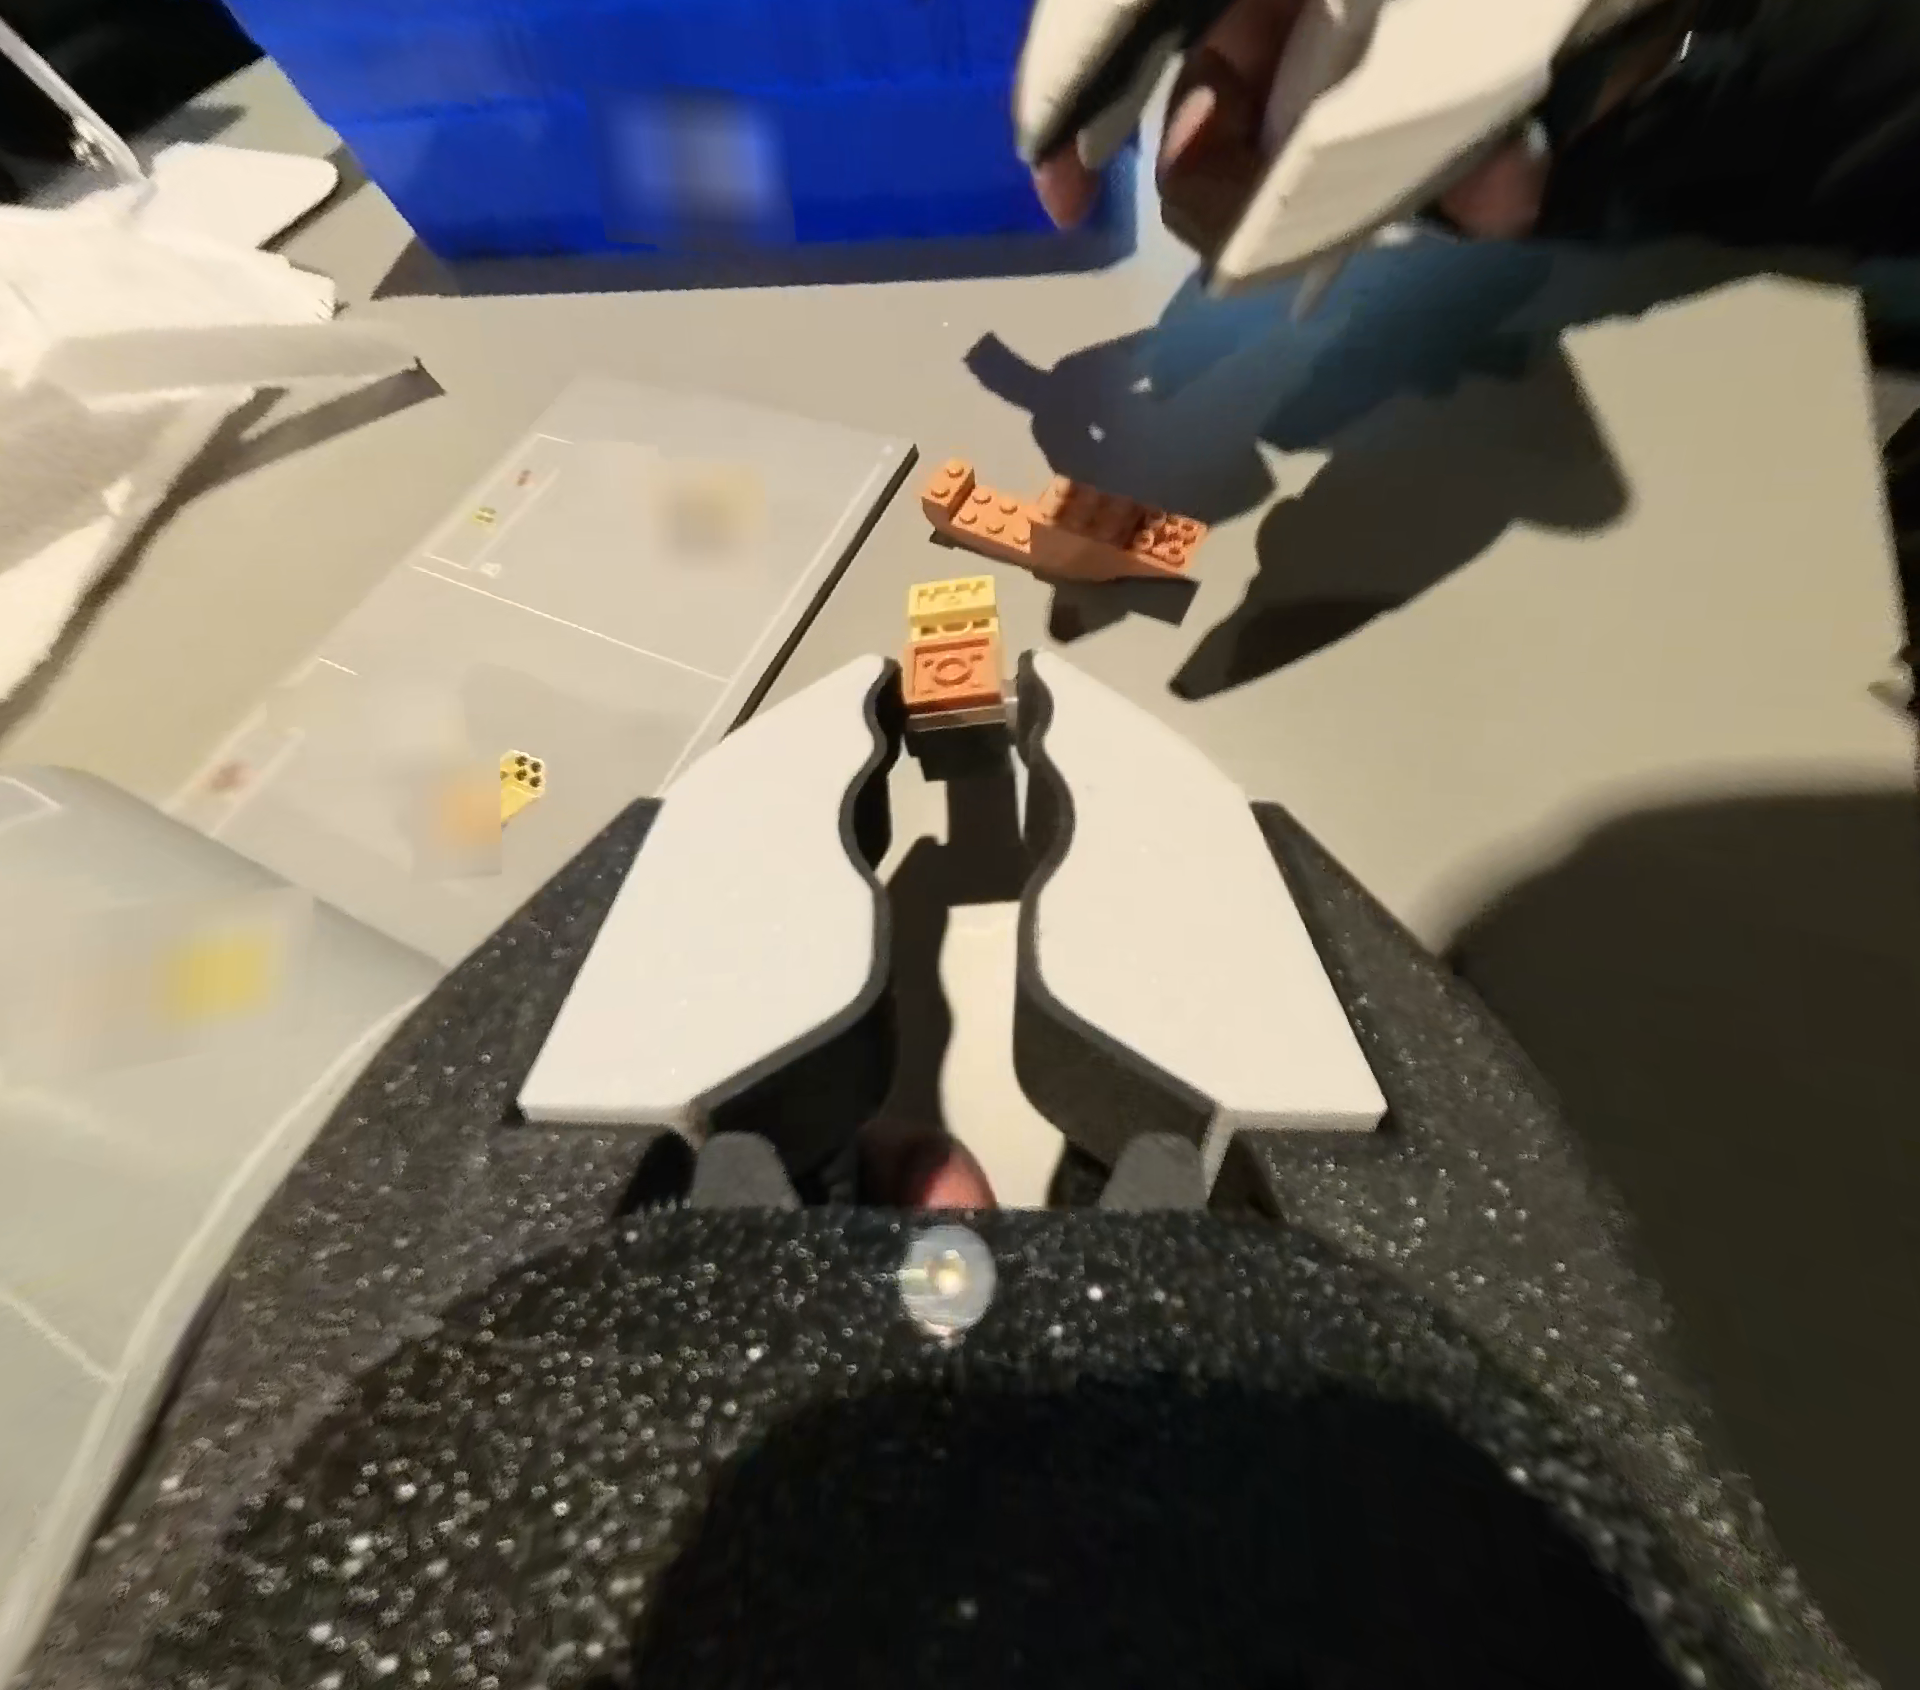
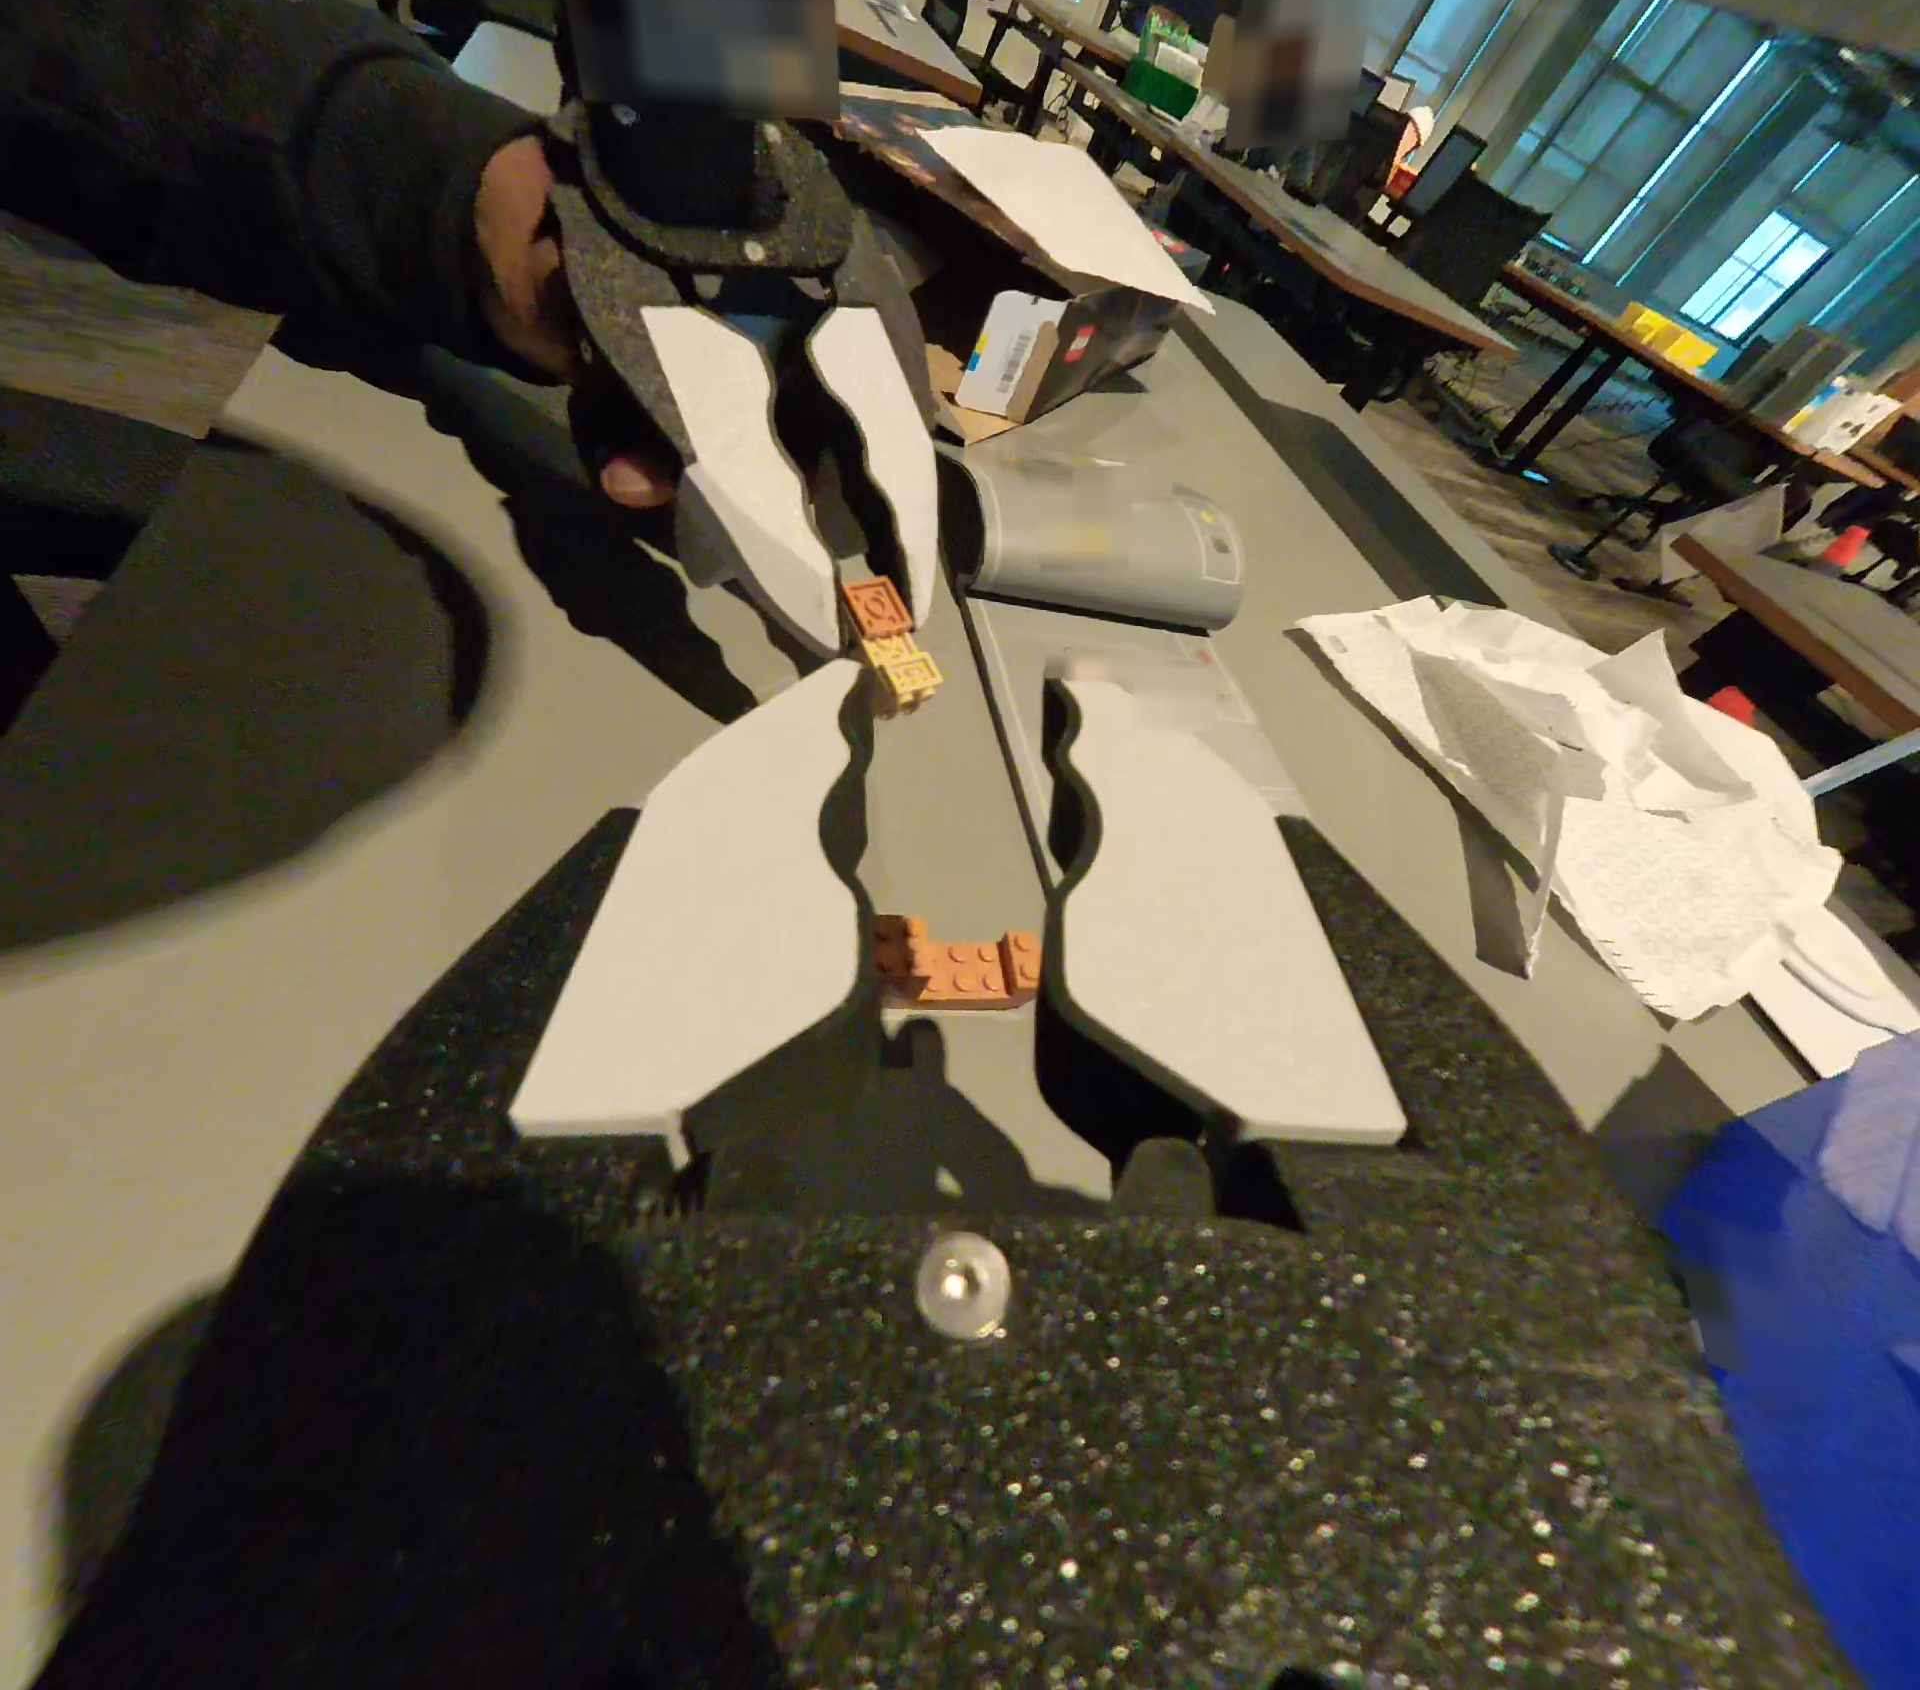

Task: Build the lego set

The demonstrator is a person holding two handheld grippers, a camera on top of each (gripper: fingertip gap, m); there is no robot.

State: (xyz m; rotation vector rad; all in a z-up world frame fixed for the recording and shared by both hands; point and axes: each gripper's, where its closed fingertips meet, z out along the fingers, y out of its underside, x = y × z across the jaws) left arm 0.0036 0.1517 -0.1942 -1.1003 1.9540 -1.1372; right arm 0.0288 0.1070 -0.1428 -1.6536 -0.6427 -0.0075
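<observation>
My left claw grips a small stack: orange brick nearest, yellow brick beyond, undersides facing up. At two o'clock from it, an orange studded assembly lies flat on the table, untouched.

Right gripper motion-blurred at one o'clock, blue bin cut off at twelve, instruction sheet partly mosaic-patched (illegible), yellow piece too small to identify.
</observation>
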